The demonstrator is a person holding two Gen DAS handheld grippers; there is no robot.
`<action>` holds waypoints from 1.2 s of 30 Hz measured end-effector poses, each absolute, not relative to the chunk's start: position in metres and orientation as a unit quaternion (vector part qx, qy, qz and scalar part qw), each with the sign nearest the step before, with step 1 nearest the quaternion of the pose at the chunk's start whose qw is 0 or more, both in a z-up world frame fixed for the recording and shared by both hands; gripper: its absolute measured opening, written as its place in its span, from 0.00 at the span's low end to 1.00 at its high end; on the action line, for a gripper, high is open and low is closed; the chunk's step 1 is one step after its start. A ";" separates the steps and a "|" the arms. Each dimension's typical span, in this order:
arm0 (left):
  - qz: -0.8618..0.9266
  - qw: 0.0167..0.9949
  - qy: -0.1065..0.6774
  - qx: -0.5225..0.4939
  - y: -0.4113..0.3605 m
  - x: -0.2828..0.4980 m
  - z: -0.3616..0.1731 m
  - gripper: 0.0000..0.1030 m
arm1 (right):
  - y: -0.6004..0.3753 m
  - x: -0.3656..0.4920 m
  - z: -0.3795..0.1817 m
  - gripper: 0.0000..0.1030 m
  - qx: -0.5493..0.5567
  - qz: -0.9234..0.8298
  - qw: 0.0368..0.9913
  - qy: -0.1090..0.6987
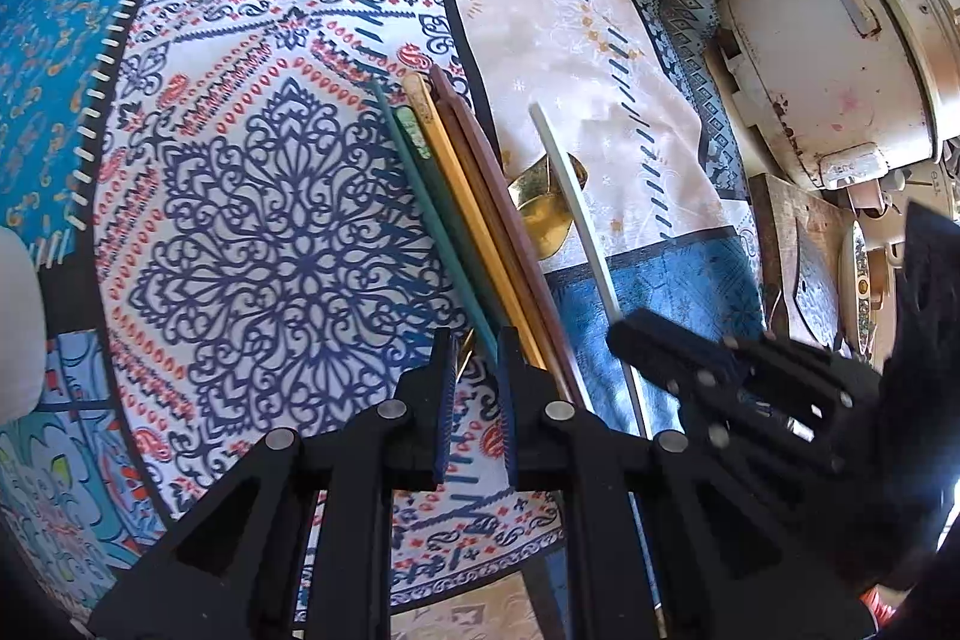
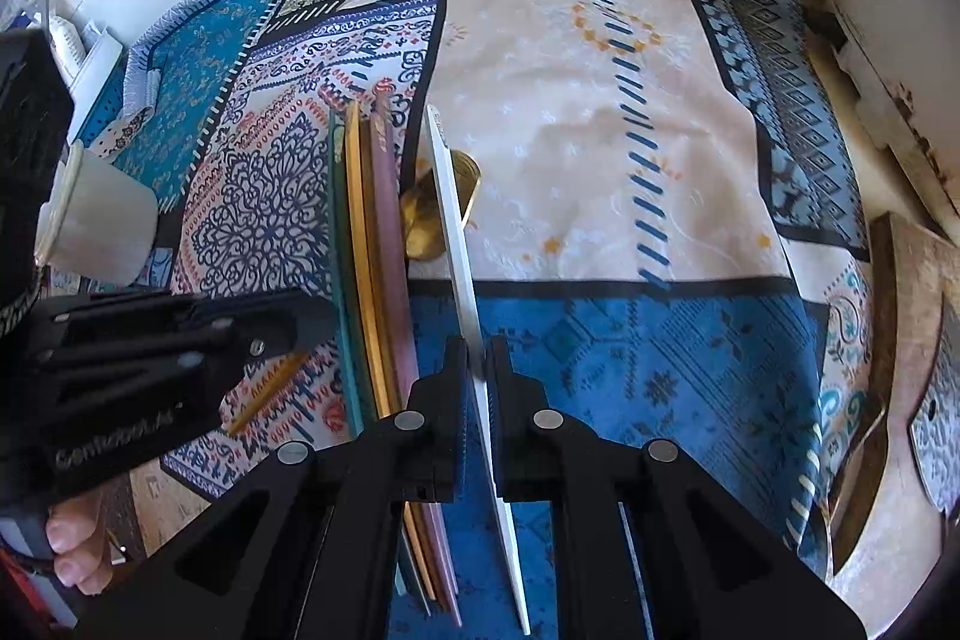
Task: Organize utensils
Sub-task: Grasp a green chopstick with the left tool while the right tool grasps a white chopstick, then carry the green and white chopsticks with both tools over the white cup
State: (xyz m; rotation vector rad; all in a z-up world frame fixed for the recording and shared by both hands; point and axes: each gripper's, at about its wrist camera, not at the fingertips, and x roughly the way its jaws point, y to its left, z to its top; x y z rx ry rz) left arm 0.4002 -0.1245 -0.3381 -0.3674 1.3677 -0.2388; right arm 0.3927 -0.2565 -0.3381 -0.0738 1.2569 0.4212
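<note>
On the patchwork-patterned tablecloth (image 2: pixel 600 112), mid-table | right gripper (image 2: pixel 477 370) clamped on long white chopstick (image 2: pixel 453 208), axis running away from tongs | left gripper (image 1: pixel 474 358) pinched together, empty | coloured chopstick bundle (image 1: pixel 462 196) just left, parallel; left hand nearer.

Likely home kitchen: patterned tablecloth (image 1: pixel 600 58), worn white rice cooker (image 1: pixel 840 58), wooden cutting board (image 2: pixel 918 340).

Matte black left gripper (image 1: pixel 477 340), silver round screws, blue-edged pads, matching right gripper (image 2: pixel 478 349)
</note>
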 end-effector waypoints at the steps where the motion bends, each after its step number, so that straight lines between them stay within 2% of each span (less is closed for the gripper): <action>1: -0.109 0.753 0.627 -0.170 -0.126 0.401 -0.339 0.10 | -0.258 0.391 -0.338 0.06 -0.034 0.195 0.788 0.583; 14: -0.110 0.765 0.616 -0.154 -0.127 0.413 -0.343 0.08 | -0.245 0.401 -0.341 0.07 -0.041 0.215 0.776 0.591; 19: -0.109 0.772 0.613 -0.125 -0.138 0.420 -0.342 0.08 | -0.237 0.414 -0.342 0.10 -0.038 0.225 0.774 0.590; 26: -0.110 0.769 0.619 -0.116 -0.132 0.423 -0.338 0.05 | -0.237 0.414 -0.340 0.06 -0.022 0.222 0.774 0.592; 36: -0.114 0.798 0.583 -0.102 -0.106 0.385 -0.309 0.03 | -0.248 0.394 -0.313 0.06 -0.001 0.206 0.800 0.564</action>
